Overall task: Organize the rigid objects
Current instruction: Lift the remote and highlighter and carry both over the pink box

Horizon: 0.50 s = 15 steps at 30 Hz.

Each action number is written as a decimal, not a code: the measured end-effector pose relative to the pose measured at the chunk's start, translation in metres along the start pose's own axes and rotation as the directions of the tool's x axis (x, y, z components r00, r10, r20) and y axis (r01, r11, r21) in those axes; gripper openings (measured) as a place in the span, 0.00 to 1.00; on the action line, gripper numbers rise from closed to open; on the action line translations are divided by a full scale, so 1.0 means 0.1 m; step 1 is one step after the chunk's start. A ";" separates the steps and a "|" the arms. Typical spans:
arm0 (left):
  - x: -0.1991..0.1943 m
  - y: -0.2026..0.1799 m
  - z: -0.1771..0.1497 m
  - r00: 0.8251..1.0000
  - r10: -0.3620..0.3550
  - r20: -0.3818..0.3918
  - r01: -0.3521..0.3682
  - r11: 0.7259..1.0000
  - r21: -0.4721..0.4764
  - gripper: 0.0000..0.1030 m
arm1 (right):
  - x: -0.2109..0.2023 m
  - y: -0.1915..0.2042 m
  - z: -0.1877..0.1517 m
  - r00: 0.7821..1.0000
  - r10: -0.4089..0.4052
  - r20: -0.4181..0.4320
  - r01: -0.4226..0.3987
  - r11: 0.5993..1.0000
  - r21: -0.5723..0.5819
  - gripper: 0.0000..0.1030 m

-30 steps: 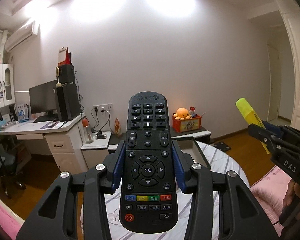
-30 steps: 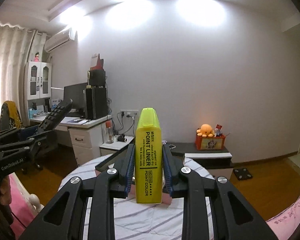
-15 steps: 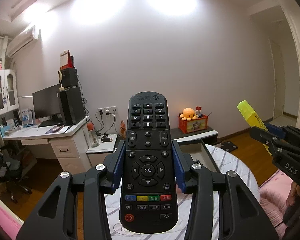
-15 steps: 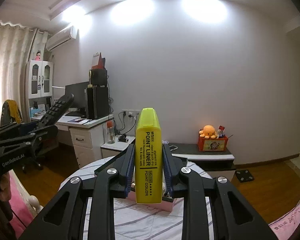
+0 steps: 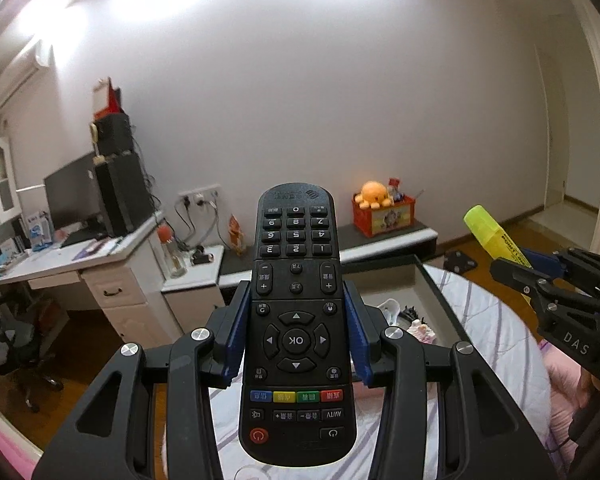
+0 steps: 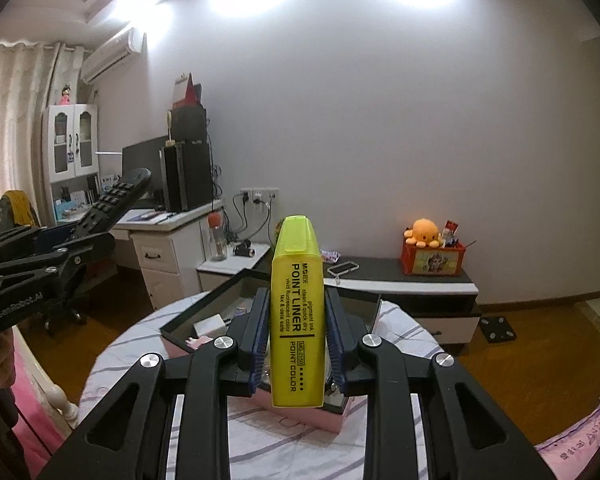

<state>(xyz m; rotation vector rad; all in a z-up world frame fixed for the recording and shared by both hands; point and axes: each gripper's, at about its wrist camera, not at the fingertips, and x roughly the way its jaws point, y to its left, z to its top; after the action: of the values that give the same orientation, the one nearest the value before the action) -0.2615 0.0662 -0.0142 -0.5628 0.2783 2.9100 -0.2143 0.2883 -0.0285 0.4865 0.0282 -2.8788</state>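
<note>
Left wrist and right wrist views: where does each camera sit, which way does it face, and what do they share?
Left wrist: on the left gripper, facing along its fingers over the black remote it clamps toward the white wall; right gripper at right edge.
Right wrist: on the right gripper, facing past its clamped yellow highlighter; left gripper at left edge.
Shared: round table, open box, orange plush, desk.

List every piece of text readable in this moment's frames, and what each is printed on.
"POINT LINER" and "POINT COLOR": yellow highlighter.
"OK": remote control, seen upside down; digit keys legible, other key labels too small.
"DAS": right gripper body.
"GenRobot.AI": left gripper body, blurred.
</note>
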 end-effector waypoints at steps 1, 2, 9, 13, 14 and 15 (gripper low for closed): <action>0.09 0.00 0.00 1.000 -0.007 -0.014 0.007 1.000 -0.002 0.43 | 0.11 -0.03 -0.01 1.000 0.002 -0.018 -0.002 1.000 0.001 0.26; 0.19 -0.01 0.00 0.999 -0.012 -0.030 0.012 1.000 -0.002 0.43 | 0.18 -0.06 -0.01 1.000 0.002 -0.028 -0.002 1.000 0.002 0.26; 0.87 -0.02 -0.04 0.992 -0.048 -0.121 0.047 0.999 -0.013 0.43 | 0.82 -0.21 -0.08 0.993 0.012 -0.115 -0.012 1.000 0.006 0.26; 1.18 0.00 -0.09 0.986 -0.061 -0.157 0.058 0.998 -0.020 0.43 | 1.14 -0.29 -0.13 0.987 0.020 -0.158 -0.019 1.000 0.004 0.26; 1.23 0.00 -0.10 0.984 -0.064 -0.166 0.062 0.998 -0.022 0.43 | 1.20 -0.30 -0.14 0.986 0.023 -0.168 -0.022 1.000 0.004 0.26; 1.30 0.00 -0.11 0.983 -0.060 -0.176 0.057 0.998 -0.021 0.43 | 1.24 -0.31 -0.15 0.985 0.022 -0.172 -0.022 1.000 0.003 0.26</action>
<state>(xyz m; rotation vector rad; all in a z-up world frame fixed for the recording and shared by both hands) -0.3762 0.0798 -0.0743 -0.8194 0.2566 2.8118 -0.3308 0.2929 -0.0836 0.7303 0.0492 -2.8064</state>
